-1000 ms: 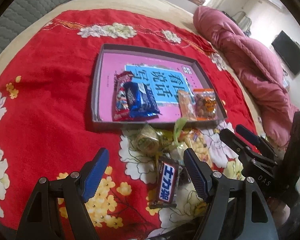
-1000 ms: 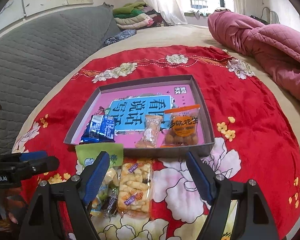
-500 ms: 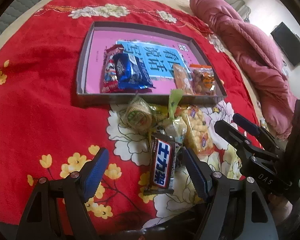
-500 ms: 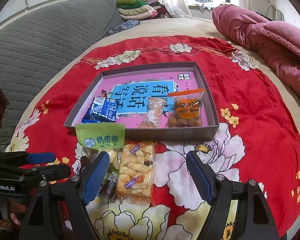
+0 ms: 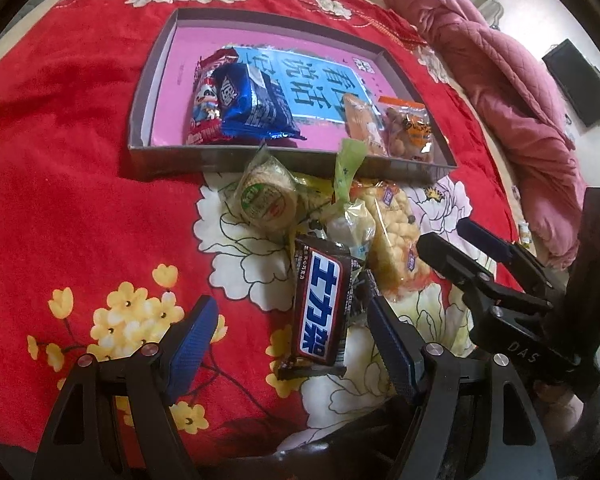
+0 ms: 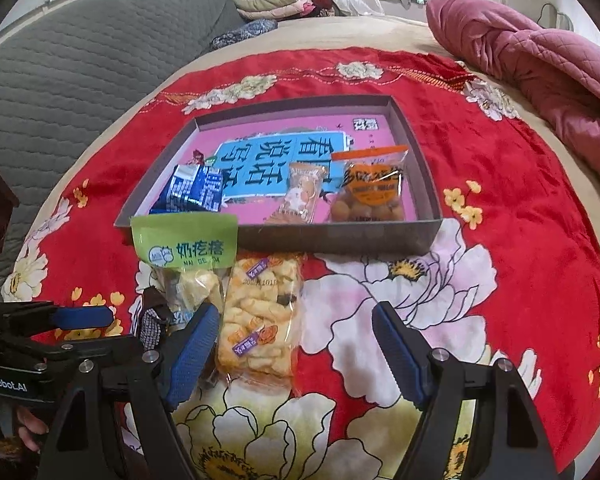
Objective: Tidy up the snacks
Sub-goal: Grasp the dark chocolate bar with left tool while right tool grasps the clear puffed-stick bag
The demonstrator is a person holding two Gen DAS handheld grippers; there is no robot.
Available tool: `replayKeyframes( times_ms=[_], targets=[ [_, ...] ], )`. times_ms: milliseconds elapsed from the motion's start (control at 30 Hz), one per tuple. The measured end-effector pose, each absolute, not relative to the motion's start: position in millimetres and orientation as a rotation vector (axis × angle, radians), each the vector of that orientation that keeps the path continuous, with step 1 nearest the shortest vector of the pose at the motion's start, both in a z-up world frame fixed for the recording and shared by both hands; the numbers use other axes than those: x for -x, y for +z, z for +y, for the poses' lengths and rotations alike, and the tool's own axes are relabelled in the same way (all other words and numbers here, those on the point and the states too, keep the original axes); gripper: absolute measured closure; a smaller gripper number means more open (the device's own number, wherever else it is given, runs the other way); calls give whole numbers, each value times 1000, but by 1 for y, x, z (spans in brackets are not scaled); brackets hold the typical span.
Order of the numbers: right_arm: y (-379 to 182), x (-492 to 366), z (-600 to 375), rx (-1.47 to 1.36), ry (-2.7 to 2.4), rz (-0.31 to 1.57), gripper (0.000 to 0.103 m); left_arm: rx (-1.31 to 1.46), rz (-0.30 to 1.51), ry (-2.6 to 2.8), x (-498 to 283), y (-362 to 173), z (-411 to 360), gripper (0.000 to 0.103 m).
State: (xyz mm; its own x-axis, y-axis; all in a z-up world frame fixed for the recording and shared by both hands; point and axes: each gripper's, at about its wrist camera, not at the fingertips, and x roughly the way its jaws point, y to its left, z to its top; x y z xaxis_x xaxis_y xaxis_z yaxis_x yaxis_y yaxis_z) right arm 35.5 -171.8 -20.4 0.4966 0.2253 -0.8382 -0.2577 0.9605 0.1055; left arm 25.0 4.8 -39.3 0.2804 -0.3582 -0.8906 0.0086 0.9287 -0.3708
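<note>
A grey tray (image 5: 284, 160) with a pink floor lies on the red floral blanket; it also shows in the right wrist view (image 6: 340, 236). Inside lie a blue packet (image 5: 252, 104), a red packet (image 5: 204, 96), a small biscuit packet (image 6: 302, 194) and an orange nut bag (image 6: 374, 192). In front of the tray lie a brown chocolate bar (image 5: 322, 306), a round wrapped cake (image 5: 266, 200), a green-topped bag (image 6: 186, 248) and a puffed-snack pack (image 6: 260, 316). My left gripper (image 5: 292, 344) is open, its fingers either side of the chocolate bar. My right gripper (image 6: 292, 350) is open over the puffed-snack pack.
A pink quilt (image 6: 540, 64) lies bunched at the right of the bed. A grey padded headboard (image 6: 80, 72) rises at the left, with folded clothes (image 6: 276, 0) behind. The right gripper (image 5: 500, 276) shows at the right in the left wrist view.
Both grippers have moved forward and down toward the loose snacks. The chocolate bar now lies between my left fingers, and the puffed-snack pack is closer under my right gripper.
</note>
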Motion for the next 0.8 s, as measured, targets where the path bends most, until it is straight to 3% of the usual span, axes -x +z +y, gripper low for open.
replayKeyframes(
  times_ms=[800],
  targets=[
    [-48, -41, -158, 107, 303, 1048, 25, 323, 1301, -261, -29, -54, -3, 25]
  ],
)
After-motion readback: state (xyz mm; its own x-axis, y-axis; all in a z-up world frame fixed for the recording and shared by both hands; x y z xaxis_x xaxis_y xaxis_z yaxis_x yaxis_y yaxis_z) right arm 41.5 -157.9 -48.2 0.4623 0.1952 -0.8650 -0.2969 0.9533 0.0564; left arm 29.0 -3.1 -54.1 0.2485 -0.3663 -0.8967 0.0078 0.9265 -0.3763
